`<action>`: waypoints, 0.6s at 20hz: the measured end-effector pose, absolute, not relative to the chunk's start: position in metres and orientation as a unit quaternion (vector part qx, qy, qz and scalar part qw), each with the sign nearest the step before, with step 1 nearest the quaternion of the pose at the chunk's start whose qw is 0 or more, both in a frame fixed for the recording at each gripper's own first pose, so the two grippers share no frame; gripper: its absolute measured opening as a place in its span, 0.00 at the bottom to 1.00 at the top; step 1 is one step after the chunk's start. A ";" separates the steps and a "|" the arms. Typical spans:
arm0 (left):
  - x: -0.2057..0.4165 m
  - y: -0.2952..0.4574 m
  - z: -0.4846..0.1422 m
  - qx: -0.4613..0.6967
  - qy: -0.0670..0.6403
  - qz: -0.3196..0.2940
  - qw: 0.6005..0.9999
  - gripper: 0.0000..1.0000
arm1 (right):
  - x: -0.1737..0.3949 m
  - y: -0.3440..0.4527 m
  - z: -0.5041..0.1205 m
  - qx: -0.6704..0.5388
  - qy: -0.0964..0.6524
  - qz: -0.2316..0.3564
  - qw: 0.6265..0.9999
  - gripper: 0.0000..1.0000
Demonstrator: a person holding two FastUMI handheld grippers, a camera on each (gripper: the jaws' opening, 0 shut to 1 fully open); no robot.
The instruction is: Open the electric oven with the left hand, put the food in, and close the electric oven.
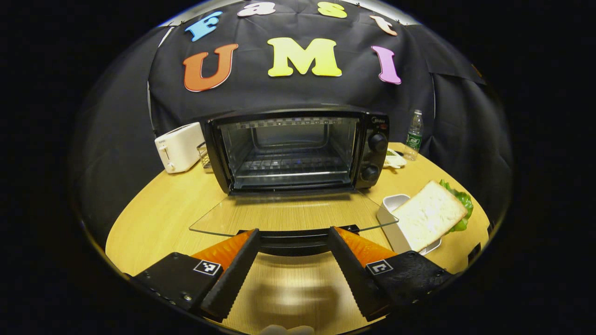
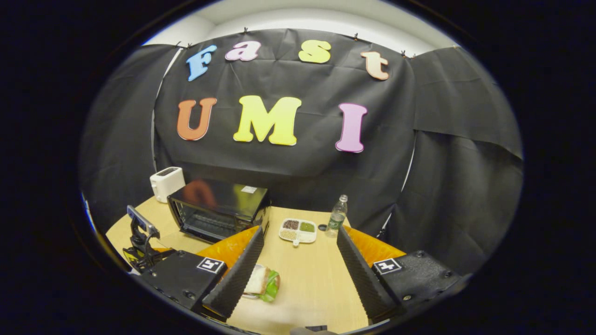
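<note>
- Glass door (image 1: 288, 214) of the oven (image 1: 298, 149) lies flat open; the left gripper (image 1: 293, 249) hangs wide at its handle.
- Sandwich (image 2: 261, 282) rests right of the oven, beneath the right gripper (image 2: 298, 260), whose jaws gape empty.
- Best approach: grip the bread's sides gently and slide it in level.

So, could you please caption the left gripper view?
Open left tool at the lowered oven door; sandwich waits nearby.

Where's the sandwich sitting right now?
In the left gripper view the sandwich lies on a white tray on the table, right of the open oven door, in front of the water bottle.
</note>
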State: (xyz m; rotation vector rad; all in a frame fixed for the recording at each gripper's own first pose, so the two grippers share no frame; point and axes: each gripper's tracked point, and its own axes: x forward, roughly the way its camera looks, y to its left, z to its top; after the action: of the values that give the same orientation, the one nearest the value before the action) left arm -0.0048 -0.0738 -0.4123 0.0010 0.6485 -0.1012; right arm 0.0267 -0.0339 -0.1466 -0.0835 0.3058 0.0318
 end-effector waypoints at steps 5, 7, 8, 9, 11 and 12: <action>-0.015 -0.075 -0.446 -0.014 0.364 -0.046 0.930 0.96 | 0.024 -0.038 -0.155 -0.042 0.162 0.013 0.986 1.00; -0.013 -0.076 -0.445 -0.005 0.356 -0.049 0.933 0.96 | 0.023 -0.040 -0.159 -0.046 0.166 0.010 0.985 1.00; -0.013 -0.078 -0.445 -0.001 0.357 -0.050 0.933 0.95 | 0.023 -0.040 -0.162 -0.047 0.169 0.010 0.984 1.00; -0.015 -0.077 -0.445 0.000 0.355 -0.051 0.933 0.95 | 0.022 -0.040 -0.163 -0.044 0.171 0.012 0.984 1.00; -0.016 -0.076 -0.441 0.004 0.349 -0.052 0.936 0.95 | 0.022 -0.040 -0.164 -0.040 0.172 0.011 0.984 1.00; -0.014 -0.076 -0.438 0.010 0.344 -0.053 0.937 0.95 | 0.023 -0.041 -0.165 -0.039 0.170 0.011 0.985 1.00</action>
State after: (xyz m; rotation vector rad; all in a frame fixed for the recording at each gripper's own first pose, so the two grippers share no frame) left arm -0.0143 -0.0759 -0.4377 0.0204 0.7026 -0.1090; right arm 0.0225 -0.0412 -0.1646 -0.0789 0.3417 0.0220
